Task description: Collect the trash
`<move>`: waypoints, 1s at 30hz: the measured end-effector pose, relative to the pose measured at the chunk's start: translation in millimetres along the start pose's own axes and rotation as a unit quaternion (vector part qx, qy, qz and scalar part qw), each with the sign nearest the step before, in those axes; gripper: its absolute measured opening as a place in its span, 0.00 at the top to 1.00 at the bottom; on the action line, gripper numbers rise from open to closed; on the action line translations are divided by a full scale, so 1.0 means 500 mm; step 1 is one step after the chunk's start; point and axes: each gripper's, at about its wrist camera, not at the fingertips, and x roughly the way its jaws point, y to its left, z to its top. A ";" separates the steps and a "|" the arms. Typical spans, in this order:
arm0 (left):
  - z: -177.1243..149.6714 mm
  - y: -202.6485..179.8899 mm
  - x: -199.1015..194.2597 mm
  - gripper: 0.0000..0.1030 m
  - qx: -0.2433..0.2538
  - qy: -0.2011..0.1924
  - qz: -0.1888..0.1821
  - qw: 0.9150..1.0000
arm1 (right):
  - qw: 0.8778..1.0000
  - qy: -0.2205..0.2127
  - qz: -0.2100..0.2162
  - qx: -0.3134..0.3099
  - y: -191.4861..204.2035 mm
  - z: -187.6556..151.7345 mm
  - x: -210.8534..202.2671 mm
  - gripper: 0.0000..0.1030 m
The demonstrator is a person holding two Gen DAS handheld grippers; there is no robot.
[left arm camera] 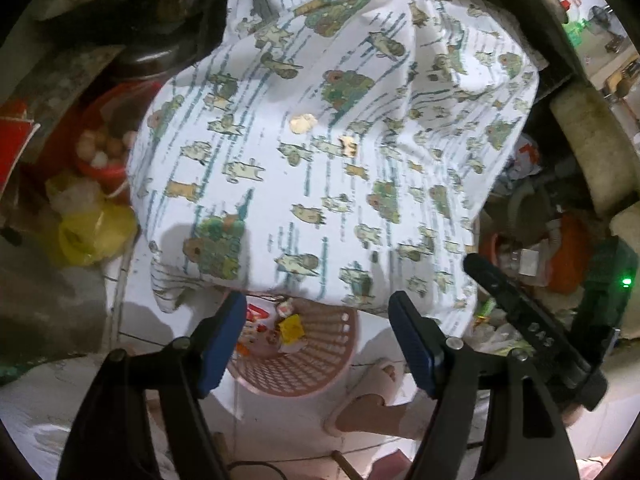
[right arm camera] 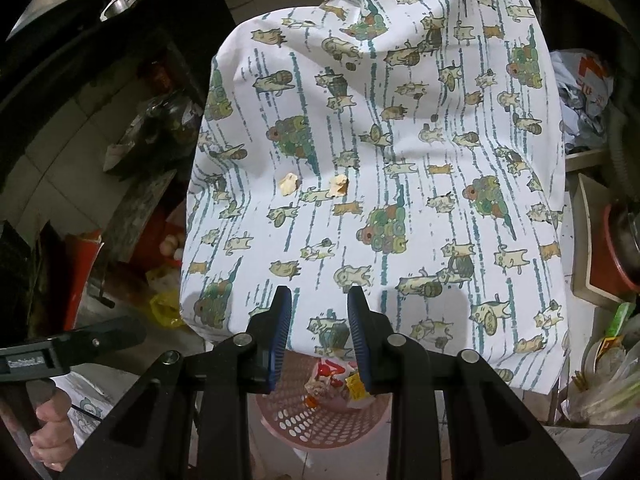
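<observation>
Where the left wrist camera looks down, we note a white tablecloth [left arm camera: 340, 140] printed with cats and teal streaks, draped over a table and filling most of the view. Two pale crumpled scraps of trash [left arm camera: 303, 123] lie on it near the middle, close together but apart. Our left gripper [left arm camera: 316, 332] stands wide, jaws apart, nothing between the blue pads [left arm camera: 224, 340]. Below the cloth's near edge sits a pink perforated waste basket [left arm camera: 316, 364] on the pale floor, holding wrappers in red, yellow and white. A foot in a pale slipper [left arm camera: 372, 396] stands just beside the basket. Left of the table we see a yellow plastic bag [left arm camera: 92, 236] and a red tub [left arm camera: 96, 136] with rounded pale items inside. The second tool's black body shows at the right edge. From the right wrist camera, the same cloth [right arm camera: 400, 160] hangs over the table edge, with the two scraps [right arm camera: 289, 184] near its centre, well ahead of the fingers. Our right gripper [right arm camera: 320, 336] is narrow, jaws only partly apart and gripping nothing. The pink basket [right arm camera: 320, 424] sits directly beneath it, wrappers visible between the pads. A hand [right arm camera: 52, 432] shows at lower left.
</observation>
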 end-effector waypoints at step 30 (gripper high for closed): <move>0.341 0.074 0.219 0.20 -0.002 -0.005 0.132 0.991 | 0.989 0.137 0.012 0.058 -0.035 0.288 0.408 0.69</move>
